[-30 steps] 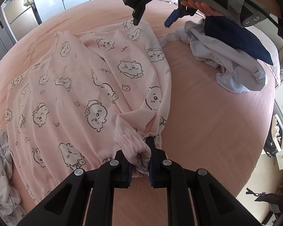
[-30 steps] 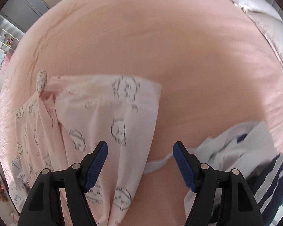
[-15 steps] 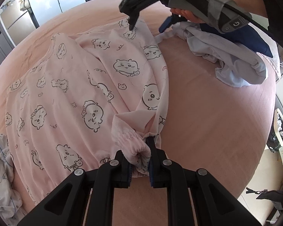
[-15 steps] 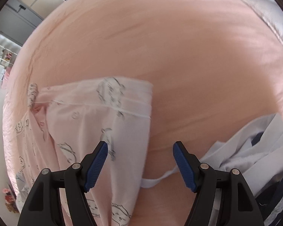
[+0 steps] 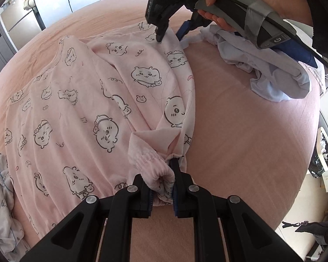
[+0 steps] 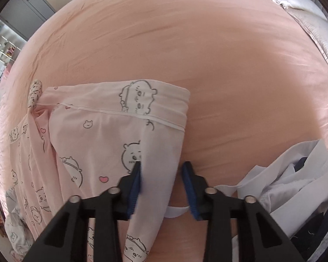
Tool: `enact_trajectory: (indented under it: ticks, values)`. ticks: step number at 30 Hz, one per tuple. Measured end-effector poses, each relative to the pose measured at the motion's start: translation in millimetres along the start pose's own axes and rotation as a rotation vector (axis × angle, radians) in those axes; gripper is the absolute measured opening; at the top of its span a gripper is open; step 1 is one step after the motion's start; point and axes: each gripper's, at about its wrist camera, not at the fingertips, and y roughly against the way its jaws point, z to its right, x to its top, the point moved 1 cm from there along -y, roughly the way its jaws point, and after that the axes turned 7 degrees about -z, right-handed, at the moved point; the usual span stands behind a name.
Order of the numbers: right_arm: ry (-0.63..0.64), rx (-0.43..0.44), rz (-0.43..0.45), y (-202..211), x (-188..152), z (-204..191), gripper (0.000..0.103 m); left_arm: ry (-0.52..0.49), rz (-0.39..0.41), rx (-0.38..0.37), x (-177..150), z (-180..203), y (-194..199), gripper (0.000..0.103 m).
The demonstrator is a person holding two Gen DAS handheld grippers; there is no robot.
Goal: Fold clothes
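The left gripper point(image 5: 161, 187) fingers squeeze the pink pajama point(image 5: 81, 113) cuff tight. The right gripper point(image 6: 161, 181) fingers are closing around the pajama's edge, not yet pinching.

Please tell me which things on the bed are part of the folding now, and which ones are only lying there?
In use:
- pink cotton pyjama top with cartoon animal print
- left gripper, shut on its elastic cuff
- right gripper, jaws closing around a fold of the top

Only lying there:
- crumpled pale blue and navy garments
- white printed cloth at the bed's edge
- pink bedsheet
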Motion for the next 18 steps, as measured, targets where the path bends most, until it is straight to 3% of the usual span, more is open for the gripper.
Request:
enact_trajectory:
  ticks: [2, 4, 18]
  values:
    - [0.007, -0.023, 0.001, -0.1, -2.3, -4.5, 0.013, 0.0, -0.002, 0.001, 0.0, -0.3, -0.2, 0.011]
    - [0.024, -0.025, 0.022, 2.5, -5.1, -11.5, 0.005, 0.001, -0.004, 0.002, -0.5, -1.4, 0.3, 0.011]
    - [0.106, -0.123, 0.038, 32.2, -12.9, -45.5, 0.001, 0.016, -0.017, 0.006, -0.1, -6.3, 8.0, 0.011]
